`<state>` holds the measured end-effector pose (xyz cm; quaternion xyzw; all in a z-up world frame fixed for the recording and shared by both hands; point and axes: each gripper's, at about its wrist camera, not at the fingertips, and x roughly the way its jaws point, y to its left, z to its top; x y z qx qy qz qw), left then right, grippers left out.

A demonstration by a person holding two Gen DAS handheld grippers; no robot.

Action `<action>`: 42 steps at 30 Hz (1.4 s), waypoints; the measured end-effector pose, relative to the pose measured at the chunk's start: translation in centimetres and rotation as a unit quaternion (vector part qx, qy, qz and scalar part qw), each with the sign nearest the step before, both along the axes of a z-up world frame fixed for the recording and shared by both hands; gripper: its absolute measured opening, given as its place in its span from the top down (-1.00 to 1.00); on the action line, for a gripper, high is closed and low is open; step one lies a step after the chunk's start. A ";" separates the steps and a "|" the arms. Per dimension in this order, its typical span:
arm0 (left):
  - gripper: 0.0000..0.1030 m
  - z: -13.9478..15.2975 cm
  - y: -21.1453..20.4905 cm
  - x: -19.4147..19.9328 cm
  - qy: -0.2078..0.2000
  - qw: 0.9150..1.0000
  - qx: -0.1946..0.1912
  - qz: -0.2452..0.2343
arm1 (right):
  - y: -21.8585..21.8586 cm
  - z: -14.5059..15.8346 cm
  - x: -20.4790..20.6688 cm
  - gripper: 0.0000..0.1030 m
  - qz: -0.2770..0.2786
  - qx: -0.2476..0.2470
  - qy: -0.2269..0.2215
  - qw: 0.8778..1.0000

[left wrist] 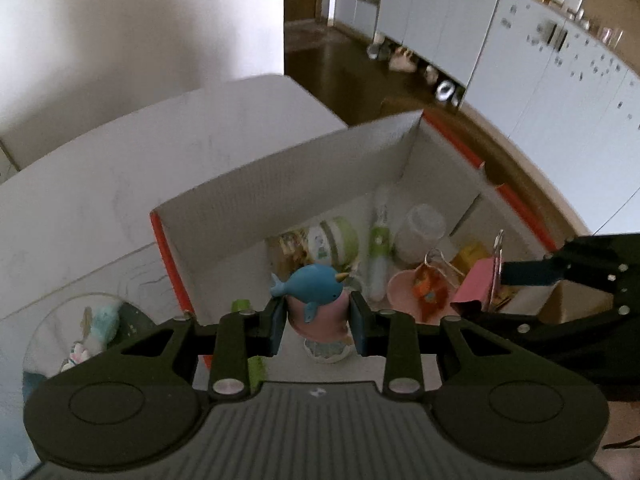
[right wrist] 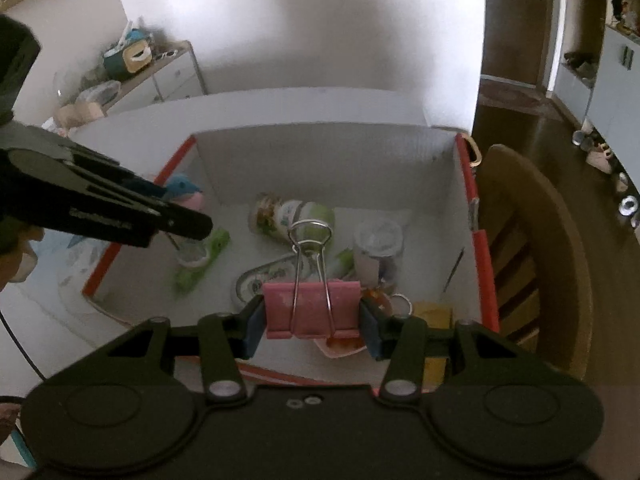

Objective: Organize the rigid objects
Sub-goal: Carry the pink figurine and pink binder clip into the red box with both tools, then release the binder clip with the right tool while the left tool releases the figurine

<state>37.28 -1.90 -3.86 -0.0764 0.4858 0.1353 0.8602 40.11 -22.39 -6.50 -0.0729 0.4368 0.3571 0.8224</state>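
Observation:
My left gripper (left wrist: 317, 322) is shut on a blue narwhal figure on a pink base (left wrist: 314, 300), held above the near left corner of an open white cardboard box with red edges (left wrist: 280, 184). My right gripper (right wrist: 312, 322) is shut on a large pink binder clip (right wrist: 311, 310), its wire handles pointing up, held over the near side of the same box (right wrist: 320, 152). The clip also shows in the left wrist view (left wrist: 478, 286), and the narwhal in the right wrist view (right wrist: 185, 192).
Inside the box lie a green-labelled jar (right wrist: 294, 214), a clear plastic cup (right wrist: 378, 240), a green tube (right wrist: 202, 262), a pink dish (left wrist: 416, 292) and a yellow item (right wrist: 434, 312). A wooden chair (right wrist: 532, 248) stands right of the box. A clear globe with toys (left wrist: 86, 328) sits left.

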 end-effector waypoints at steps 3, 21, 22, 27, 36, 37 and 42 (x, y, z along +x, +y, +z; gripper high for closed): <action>0.37 -1.3 0.1 0.9 0.027 1.000 0.008 0.000 | 0.4 -0.7 0.5 0.06 0.009 -0.004 0.012 1.000; 0.37 -6.4 1.0 4.8 0.119 0.992 0.024 0.018 | 1.9 -2.5 1.6 0.06 0.027 -0.003 0.062 0.998; 0.37 -6.6 1.1 5.0 0.121 0.992 0.021 0.019 | 1.8 -2.6 1.6 0.07 0.026 0.000 0.065 0.998; 0.37 -7.5 1.6 5.6 0.129 0.991 0.009 0.028 | 1.7 -2.5 1.7 0.07 0.021 0.004 0.075 0.997; 0.37 -7.5 2.8 6.9 0.119 0.992 -0.021 0.044 | 0.7 -2.1 1.3 0.04 0.003 0.025 0.099 0.995; 0.37 -7.5 3.0 6.9 0.119 0.991 -0.023 0.047 | 0.6 -2.0 1.2 0.02 0.001 0.026 0.098 0.995; 0.37 -7.3 2.8 6.7 0.113 0.992 -0.026 0.046 | 0.2 -1.2 1.3 -0.10 -0.008 0.031 0.093 0.995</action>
